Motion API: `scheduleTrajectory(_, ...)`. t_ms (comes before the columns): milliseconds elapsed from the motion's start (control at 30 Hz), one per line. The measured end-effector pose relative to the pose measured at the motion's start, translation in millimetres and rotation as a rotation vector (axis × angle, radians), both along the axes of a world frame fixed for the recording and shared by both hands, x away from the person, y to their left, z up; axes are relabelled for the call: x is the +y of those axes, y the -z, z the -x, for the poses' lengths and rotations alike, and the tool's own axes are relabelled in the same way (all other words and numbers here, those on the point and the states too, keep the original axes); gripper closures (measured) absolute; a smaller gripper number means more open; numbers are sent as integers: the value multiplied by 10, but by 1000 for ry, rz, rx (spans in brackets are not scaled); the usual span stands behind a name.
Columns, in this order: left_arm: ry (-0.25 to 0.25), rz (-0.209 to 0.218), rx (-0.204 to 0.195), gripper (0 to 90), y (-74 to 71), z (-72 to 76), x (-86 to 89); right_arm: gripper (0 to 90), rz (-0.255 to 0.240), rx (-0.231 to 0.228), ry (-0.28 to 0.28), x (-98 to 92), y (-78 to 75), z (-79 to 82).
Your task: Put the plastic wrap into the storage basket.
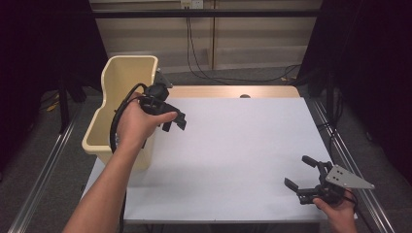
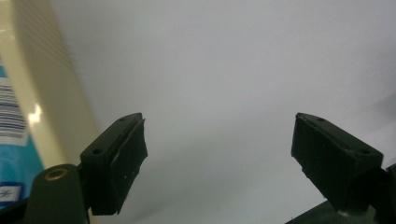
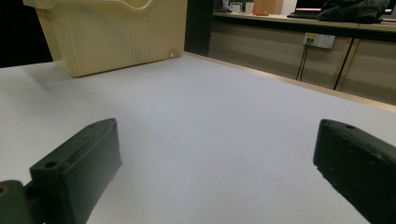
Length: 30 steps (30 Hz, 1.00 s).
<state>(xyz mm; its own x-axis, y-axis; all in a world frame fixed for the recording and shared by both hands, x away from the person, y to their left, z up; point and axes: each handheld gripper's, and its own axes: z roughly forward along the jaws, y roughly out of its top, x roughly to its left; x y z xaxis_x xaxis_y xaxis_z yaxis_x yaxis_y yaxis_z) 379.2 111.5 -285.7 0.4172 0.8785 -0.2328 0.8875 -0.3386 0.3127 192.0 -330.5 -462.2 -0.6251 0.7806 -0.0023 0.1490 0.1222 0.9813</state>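
Observation:
My left gripper (image 1: 174,123) is held in a hand just above the table's left part, close beside the cream plastic bin (image 1: 121,77). Its jaws stand open with nothing between them, and in the left gripper view (image 2: 219,128) they frame bare white table, with the bin's wall (image 2: 51,93) at the left. My right gripper (image 1: 298,171) rests low near the table's front right corner, held in a hand, jaws wide open and empty. In the right gripper view (image 3: 217,135) it looks across the white surface toward the bin (image 3: 116,42).
A white sheet (image 1: 233,145) covers the table, with a wooden strip (image 1: 233,91) along its far edge. The bin overhangs the table's left edge and bears a blue barcode label (image 2: 11,135). Metal rails (image 1: 357,165) run along both sides. Cables (image 1: 204,73) lie on the floor behind.

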Motion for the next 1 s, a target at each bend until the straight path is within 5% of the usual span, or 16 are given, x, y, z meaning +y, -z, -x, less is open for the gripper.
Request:
scheduleTrajectory(667, 95, 3, 20, 171, 436, 169, -329, 0, -1, 0, -2, 0, -1, 2)
scheduleTrajectory(1000, 137, 29, 13, 164, 805, 344, -413, 0, 2, 0, -2, -3, 0, 1)
